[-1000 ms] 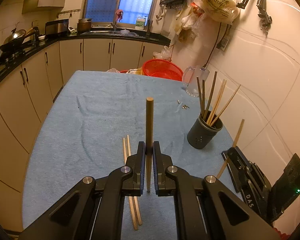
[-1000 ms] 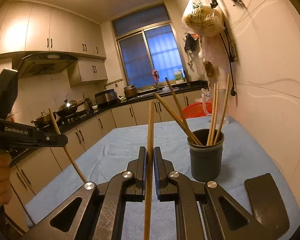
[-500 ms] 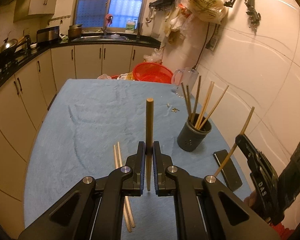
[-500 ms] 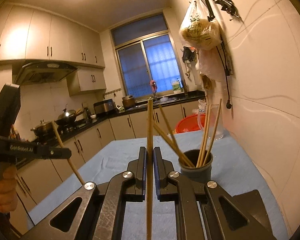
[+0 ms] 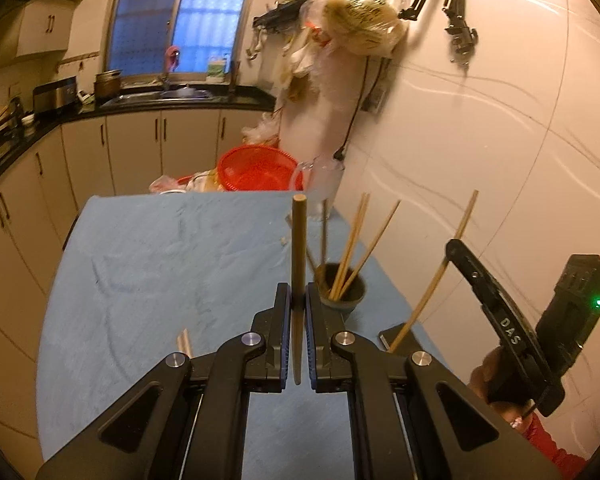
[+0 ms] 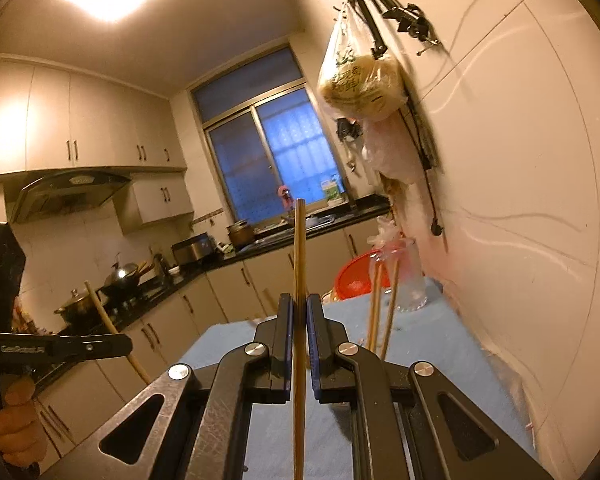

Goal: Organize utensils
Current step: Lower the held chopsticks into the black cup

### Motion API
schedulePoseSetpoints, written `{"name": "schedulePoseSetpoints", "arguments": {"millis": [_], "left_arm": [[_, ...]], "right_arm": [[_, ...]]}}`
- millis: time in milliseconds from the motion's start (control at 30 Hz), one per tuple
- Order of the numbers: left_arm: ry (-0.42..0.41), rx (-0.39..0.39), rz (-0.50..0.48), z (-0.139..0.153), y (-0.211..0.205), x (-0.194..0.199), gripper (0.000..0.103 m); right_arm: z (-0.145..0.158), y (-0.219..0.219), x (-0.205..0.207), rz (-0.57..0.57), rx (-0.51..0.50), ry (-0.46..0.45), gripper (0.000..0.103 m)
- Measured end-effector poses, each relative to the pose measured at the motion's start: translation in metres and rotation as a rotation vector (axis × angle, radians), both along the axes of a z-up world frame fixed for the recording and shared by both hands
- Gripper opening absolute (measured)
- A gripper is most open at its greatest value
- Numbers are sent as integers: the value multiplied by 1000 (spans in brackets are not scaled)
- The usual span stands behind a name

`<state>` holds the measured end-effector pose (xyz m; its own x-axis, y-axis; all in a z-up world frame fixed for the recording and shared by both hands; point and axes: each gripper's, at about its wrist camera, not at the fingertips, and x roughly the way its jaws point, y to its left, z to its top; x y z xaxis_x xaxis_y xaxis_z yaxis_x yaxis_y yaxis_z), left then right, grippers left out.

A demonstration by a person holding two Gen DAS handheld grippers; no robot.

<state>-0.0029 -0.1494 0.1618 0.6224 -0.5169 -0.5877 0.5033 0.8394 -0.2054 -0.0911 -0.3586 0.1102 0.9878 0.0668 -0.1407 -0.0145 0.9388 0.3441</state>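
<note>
Both grippers rising since last frame. Left gripper (image 5: pixel 298 304) pinches chopstick (image 5: pixel 299 248); right gripper (image 6: pixel 299 316) pinches another (image 6: pixel 299 264). Holder (image 5: pixel 342 286) right, near wall.

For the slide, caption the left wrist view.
Left hand-held gripper clamps a chopstick upright above the blue cloth, beside the holder.

My worktop (image 5: pixel 148 280) is covered by a blue cloth (image 5: pixel 180 248) that shows faint creases ahead and left of the left jaws. Just right of those jaws a dark holder (image 5: pixel 342 294) stands on it with chopsticks (image 5: pixel 352 248) leaning inside, and a dark flat object (image 5: pixel 400 338) lies nearer me. A loose pair of chopsticks (image 5: pixel 184 340) lies left of the jaws; far ahead sit a red basket (image 5: pixel 256 168) and a clear jug (image 5: pixel 324 176).
</note>
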Motion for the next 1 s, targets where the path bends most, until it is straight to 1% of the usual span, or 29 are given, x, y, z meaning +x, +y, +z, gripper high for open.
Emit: {"name": "schedulePoseSetpoints", "arguments": {"millis": [233,367,533,667,767,1000], "left_arm": [[-27,-12,-27,22,-30,16,7],[-61,-16,-51,38,-50,24,7],[-73,-29,-75,45,-75,41,7],[-75,-29,-79,41,-94,56,7],[-75,-12,-70,32,-108,69,7],[-29,22,-69,1,-122,94,7]], "right_arm": [[17,-19,17,-36,2,-28,7],[26,-29,30,-57,0,-42,7],[33,-40,48,-86,-8,-63,7],[33,-43,63,-109,-30,-74,7],[28,-46,76,-117,-44,-71,7],[3,-55,105,-109,-32,-10,7]]}}
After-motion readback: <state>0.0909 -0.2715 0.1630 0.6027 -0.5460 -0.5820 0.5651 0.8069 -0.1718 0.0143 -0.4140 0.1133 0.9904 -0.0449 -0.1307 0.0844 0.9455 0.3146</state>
